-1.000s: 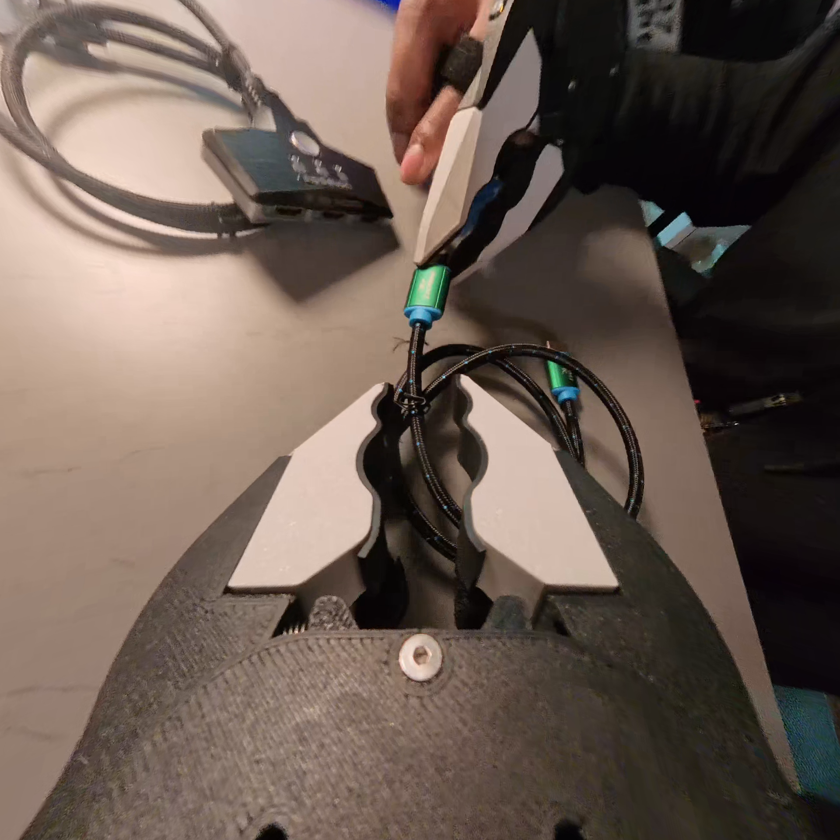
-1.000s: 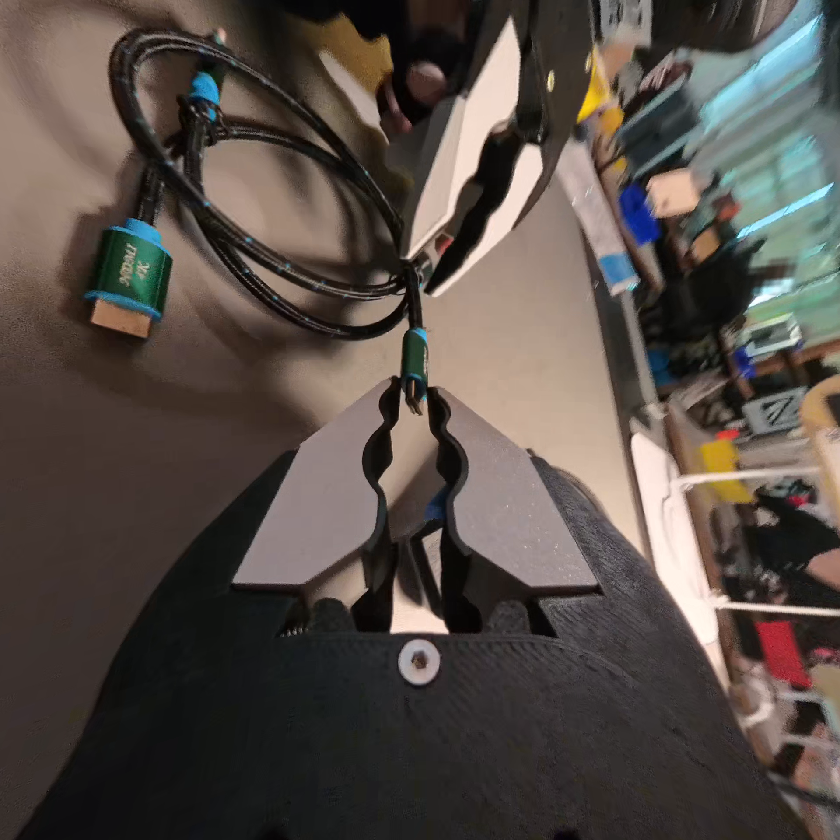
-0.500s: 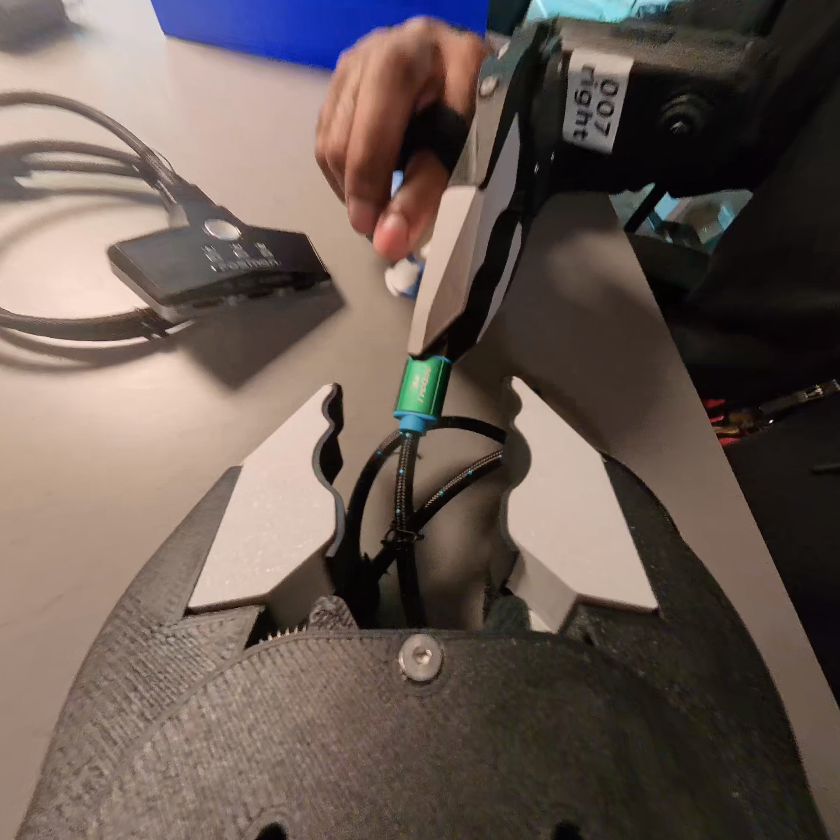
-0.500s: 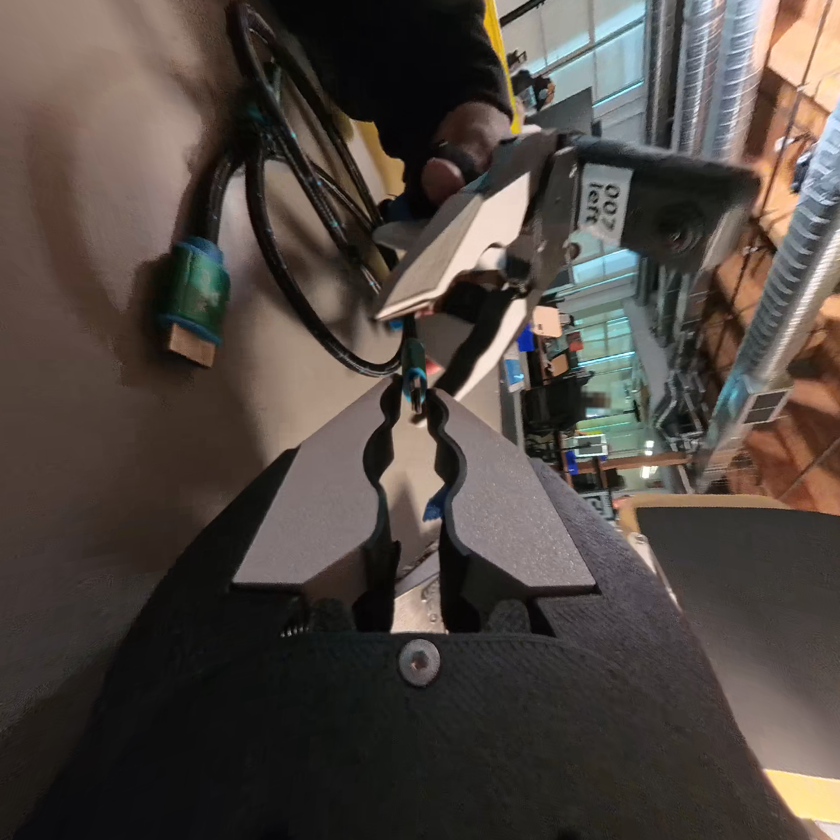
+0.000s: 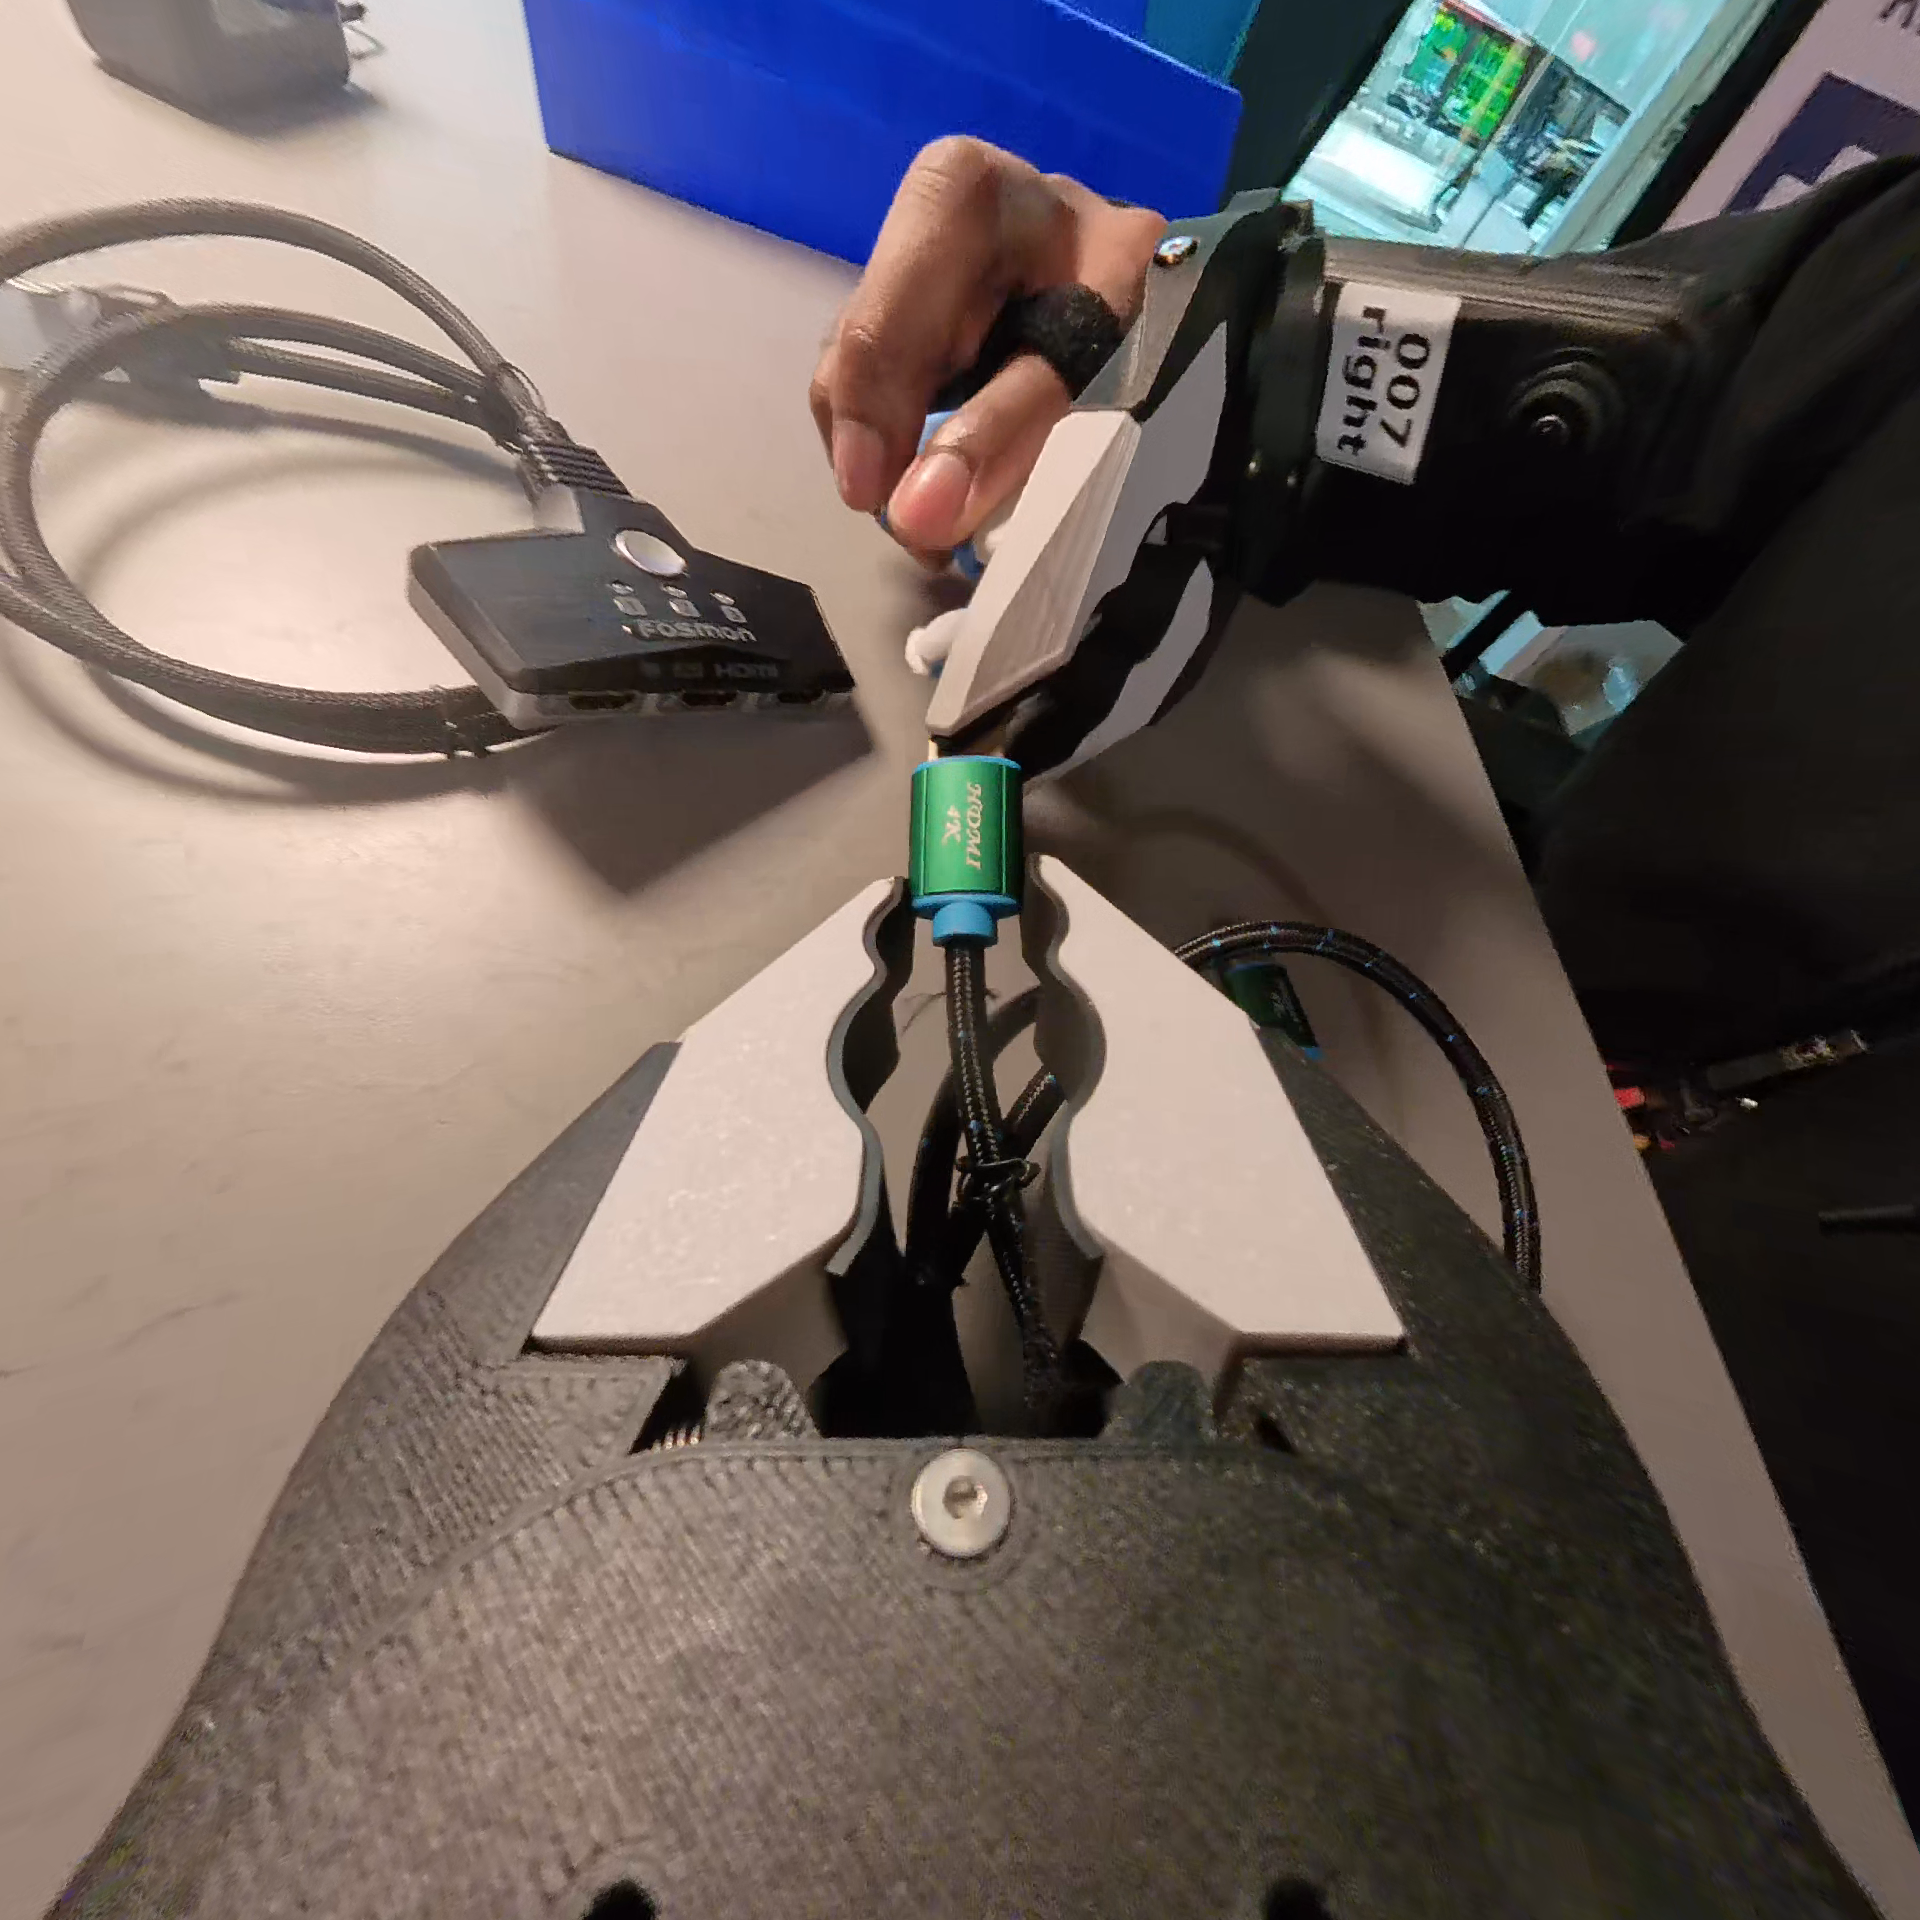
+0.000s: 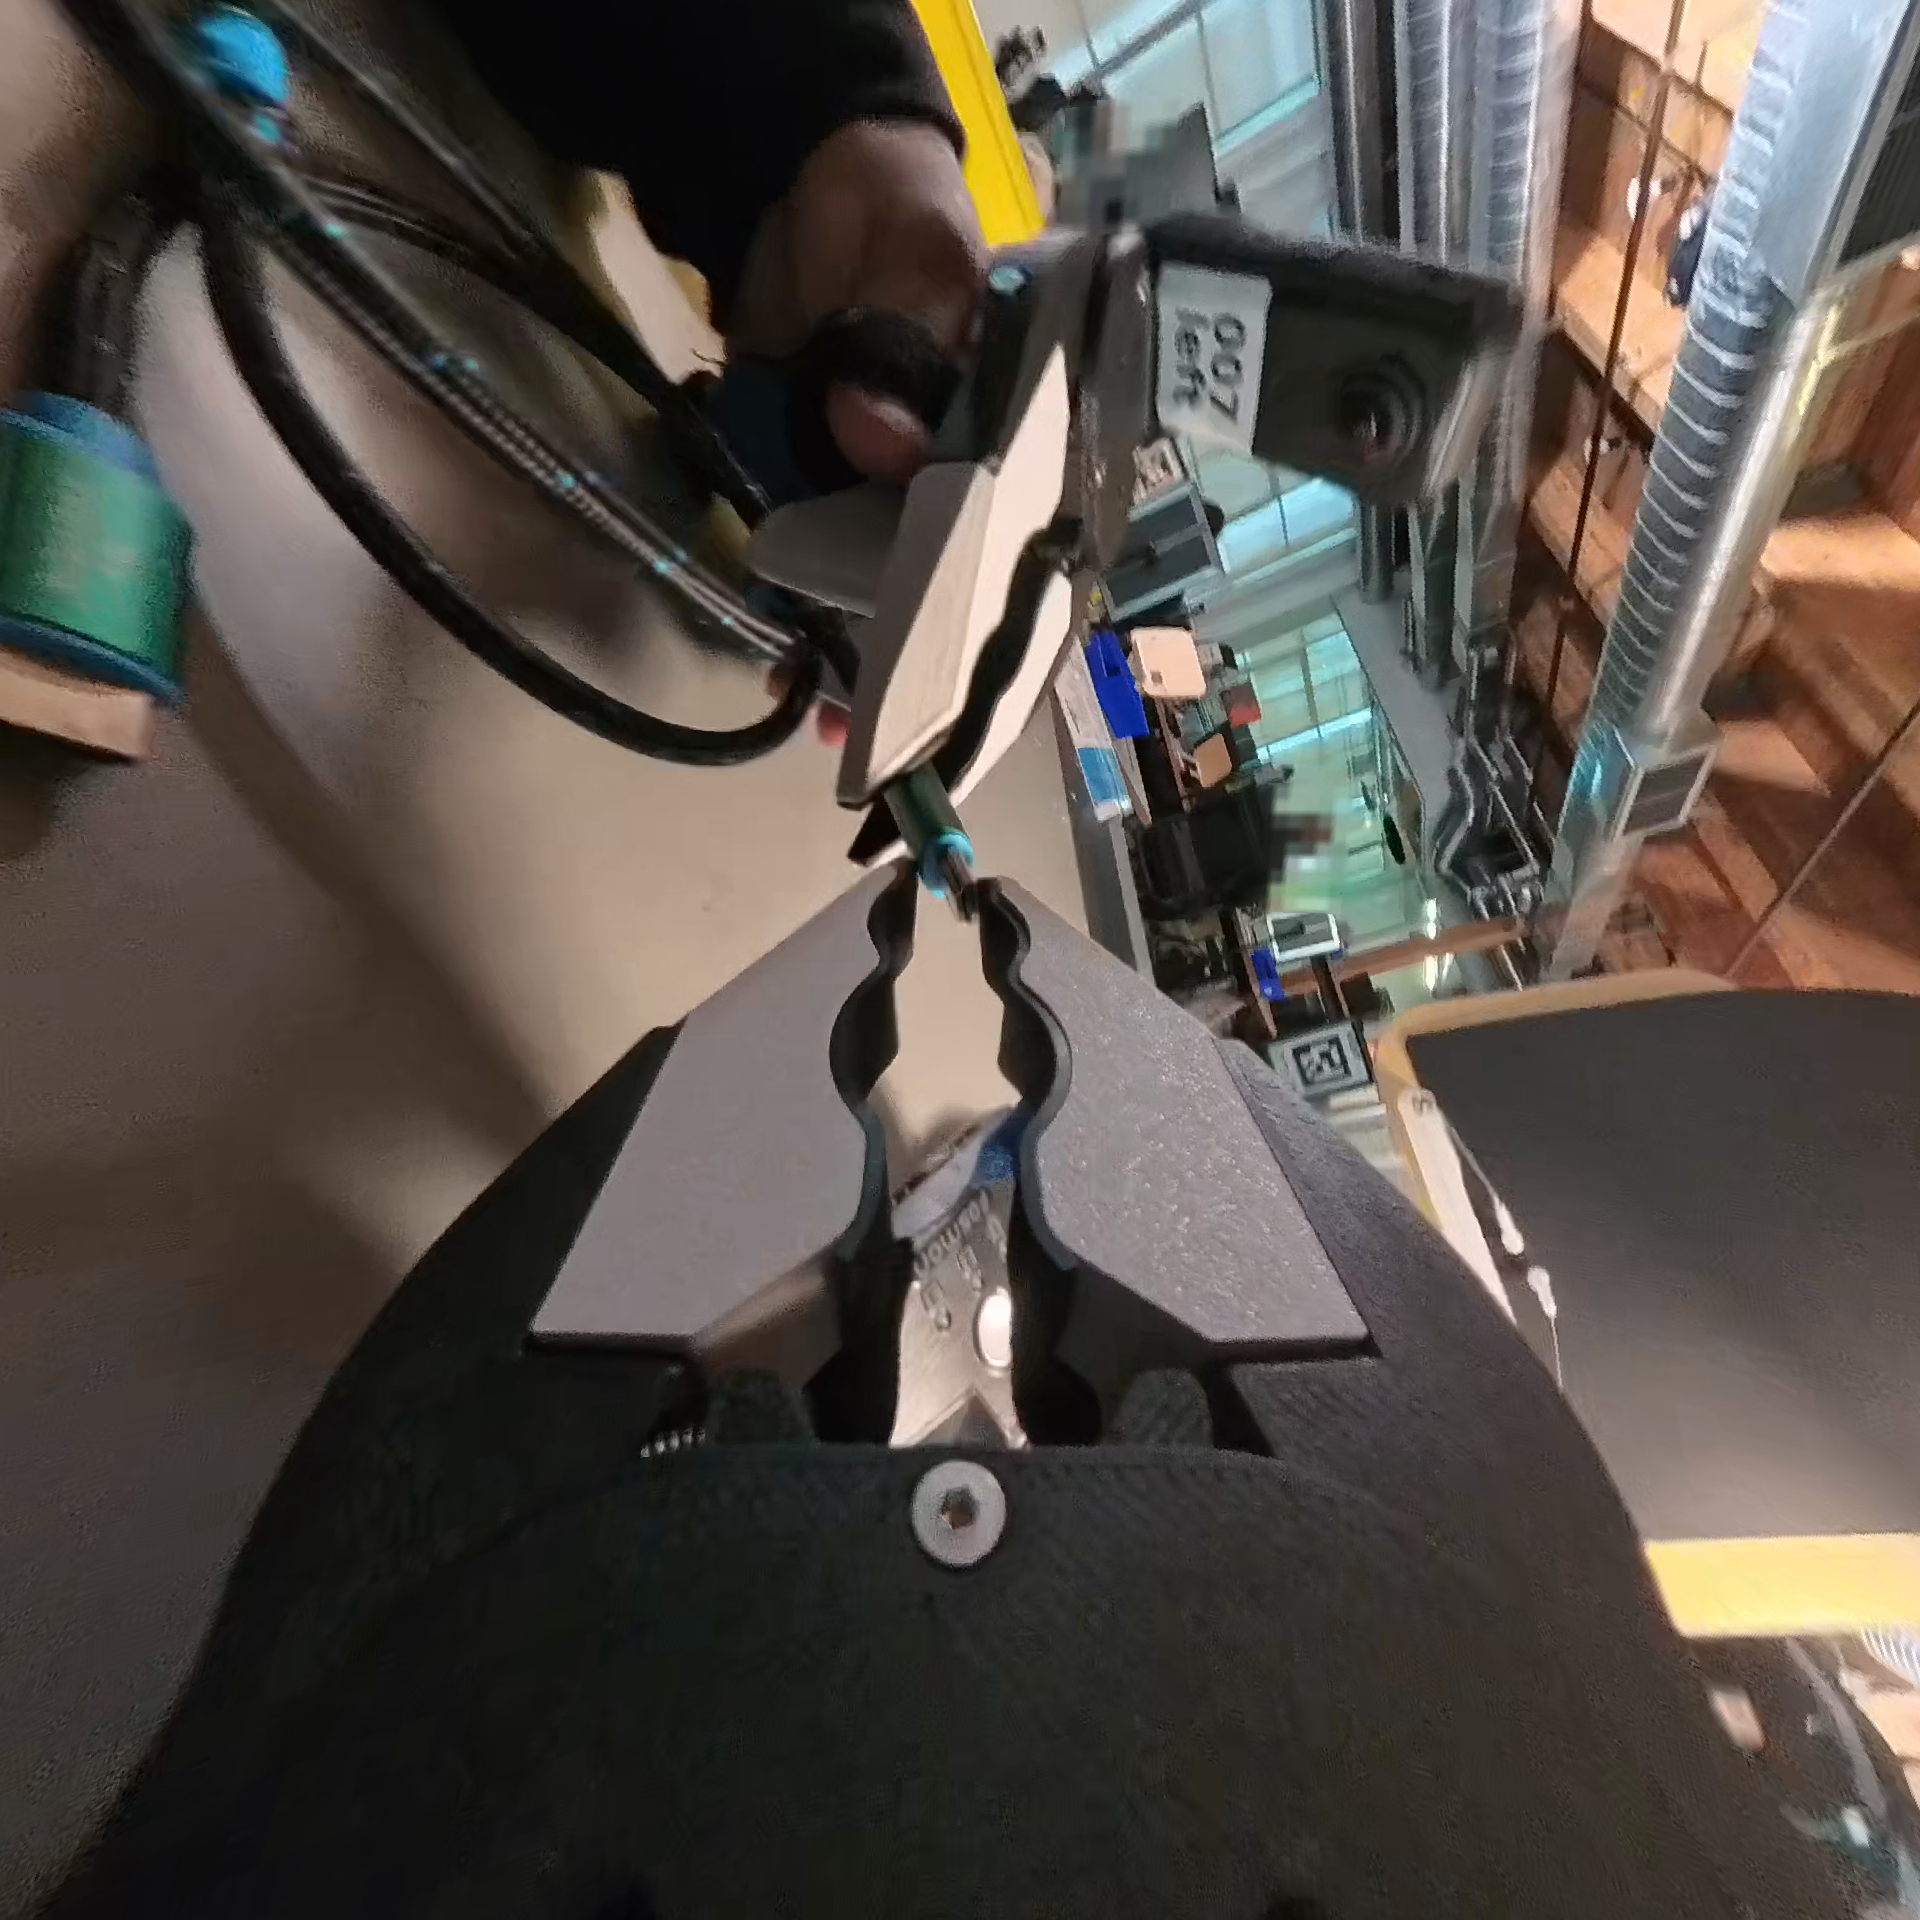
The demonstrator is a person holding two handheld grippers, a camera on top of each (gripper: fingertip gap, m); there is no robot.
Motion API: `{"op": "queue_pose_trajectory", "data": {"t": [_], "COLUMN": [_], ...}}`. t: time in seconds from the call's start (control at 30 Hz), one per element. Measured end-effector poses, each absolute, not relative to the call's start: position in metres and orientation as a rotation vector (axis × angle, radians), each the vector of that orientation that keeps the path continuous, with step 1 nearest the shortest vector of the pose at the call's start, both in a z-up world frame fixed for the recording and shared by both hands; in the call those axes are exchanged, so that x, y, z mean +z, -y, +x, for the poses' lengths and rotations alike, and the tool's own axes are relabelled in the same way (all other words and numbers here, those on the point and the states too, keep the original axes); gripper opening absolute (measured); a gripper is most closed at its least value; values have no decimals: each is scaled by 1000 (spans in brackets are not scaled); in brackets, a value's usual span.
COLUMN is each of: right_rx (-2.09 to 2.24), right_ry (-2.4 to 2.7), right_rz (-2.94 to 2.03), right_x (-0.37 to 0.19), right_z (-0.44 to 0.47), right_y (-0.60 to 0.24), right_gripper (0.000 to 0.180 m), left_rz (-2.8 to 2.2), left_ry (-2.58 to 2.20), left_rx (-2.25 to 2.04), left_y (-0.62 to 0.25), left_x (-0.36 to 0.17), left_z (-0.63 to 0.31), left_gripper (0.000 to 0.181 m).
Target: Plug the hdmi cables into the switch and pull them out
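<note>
A green HDMI plug (image 5: pixel 964 831) with a blue collar is held above the grey table (image 5: pixel 260 987). My left gripper (image 5: pixel 964 894) is shut on its collar end. My right gripper (image 5: pixel 987 738) is shut on its metal tip from the far side. In the right wrist view, my right gripper (image 6: pixel 940 894) meets the left gripper (image 6: pixel 894 800) at the plug (image 6: pixel 920 816). The black switch (image 5: pixel 623 623) lies on the table to the left, its ports facing me and empty. The cable's other plug (image 5: pixel 1273 1003) lies to the right; it is blurred in the right wrist view (image 6: pixel 83 582).
The braided cable (image 5: pixel 1455 1060) loops on the table beside my left gripper. The switch's own thick cables (image 5: pixel 208 312) curl at the far left. A blue box (image 5: pixel 883 104) and a dark device (image 5: pixel 208 52) stand at the back. The table edge (image 5: pixel 1507 831) runs close on the right. The grippers are tip to tip, or close to it. From either gripper's tips it is about 9 cm to the black switch (image 5: pixel 623 623).
My left gripper let go of the cable, opened, moved up to the plug and shut on its collar end. My right gripper kept hold of the plug's tip and swung it upward.
</note>
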State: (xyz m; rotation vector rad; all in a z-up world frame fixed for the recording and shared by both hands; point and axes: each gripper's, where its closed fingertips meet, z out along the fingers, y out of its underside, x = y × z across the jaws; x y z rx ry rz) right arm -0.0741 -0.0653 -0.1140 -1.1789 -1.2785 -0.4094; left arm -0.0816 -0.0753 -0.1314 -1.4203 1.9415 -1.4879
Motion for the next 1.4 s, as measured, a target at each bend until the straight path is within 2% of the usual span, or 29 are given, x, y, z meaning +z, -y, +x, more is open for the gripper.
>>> {"op": "queue_pose_trajectory", "data": {"t": [0.07, 0.2, 0.33, 0.7, 1.0, 1.4], "right_rx": [-400, -222, -2, 365, 642, 560], "right_ry": [1218, 1022, 834, 767, 818, 880], "right_rz": [-1257, -1473, -1565, -1795, -1908, -1966], "right_x": [-111, -103, -91, -115, -122, -139], "right_z": [-59, -23, -12, -43, -54, -57], "right_y": [59, 50, 47, 55, 80, 83], "right_gripper": [18, 38, 42, 42, 28, 24], "left_rz": [-1407, -1414, -1431, -1125, -899, -774], "left_ry": [-1906, -1764, -1667, -1801, -1880, -1926], "left_rx": [-1428, -1209, -1002, -697, -635, -510], "left_y": [69, 43, 22, 60, 81, 79], "left_x": [-130, -125, -124, -133, -134, -139], "left_z": [-76, -63, -54, -39, -42, -49], "left_gripper": [21, 21, 21, 20, 18, 16]}}
